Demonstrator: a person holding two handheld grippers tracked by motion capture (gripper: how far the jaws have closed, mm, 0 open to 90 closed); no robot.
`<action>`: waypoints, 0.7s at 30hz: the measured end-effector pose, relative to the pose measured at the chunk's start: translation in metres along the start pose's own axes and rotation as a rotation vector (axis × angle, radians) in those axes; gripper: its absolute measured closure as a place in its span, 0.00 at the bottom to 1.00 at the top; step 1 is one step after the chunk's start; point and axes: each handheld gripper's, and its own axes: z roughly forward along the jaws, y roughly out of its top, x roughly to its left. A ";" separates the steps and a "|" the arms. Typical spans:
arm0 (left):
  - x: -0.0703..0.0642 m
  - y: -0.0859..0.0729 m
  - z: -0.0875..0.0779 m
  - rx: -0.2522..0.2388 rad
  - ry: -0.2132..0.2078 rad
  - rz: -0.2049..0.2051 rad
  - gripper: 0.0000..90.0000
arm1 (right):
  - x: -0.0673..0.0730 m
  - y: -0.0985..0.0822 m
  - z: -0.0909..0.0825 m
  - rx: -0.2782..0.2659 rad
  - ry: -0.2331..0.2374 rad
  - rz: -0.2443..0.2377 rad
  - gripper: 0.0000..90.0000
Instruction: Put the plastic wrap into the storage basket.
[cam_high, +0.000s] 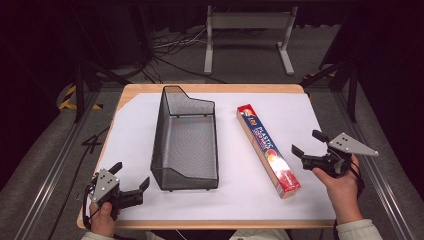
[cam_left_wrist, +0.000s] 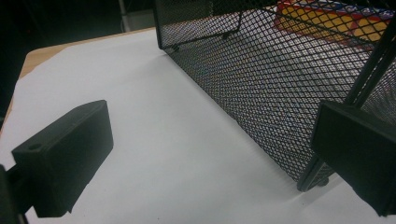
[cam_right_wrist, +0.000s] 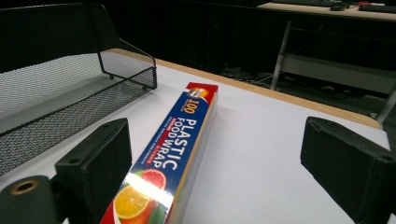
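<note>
**Both grippers hung apart over the table, nothing held**

A black mesh basket (cam_high: 185, 145) stood near the middle of the white sheet (cam_high: 295, 115) that covered the wooden table (cam_high: 210, 88), its taller end away from the person. To its right lay a long box of plastic food wrap (cam_high: 267, 149), flat on the sheet and slightly angled, apart from the basket.

The left gripper (cam_high: 132, 180) sat at the near left corner of the table, gripped by the person's left hand (cam_high: 103, 220). Its jaws were spread wide and held nothing; from its own camera, the basket's near corner (cam_left_wrist: 308, 179) stood just beside the right jaw.

The right gripper (cam_high: 306, 142) was held by the right hand (cam_high: 342, 192) just to the right of the box, jaws pointed toward it. They too were released and empty. From its own camera, the box (cam_right_wrist: 177, 149) ran up between the spread jaws, closer to the left one.
</note>
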 end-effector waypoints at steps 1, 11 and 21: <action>0.000 0.000 0.000 0.002 0.001 0.002 0.00 | 0.001 0.003 0.002 0.009 0.007 -0.002 0.09; 0.001 -0.001 0.000 0.003 0.002 0.001 0.00 | 0.007 0.022 0.019 0.048 0.058 -0.024 0.06; 0.001 -0.001 -0.001 -0.004 0.003 -0.003 0.00 | 0.015 0.033 0.046 0.169 0.133 0.004 0.03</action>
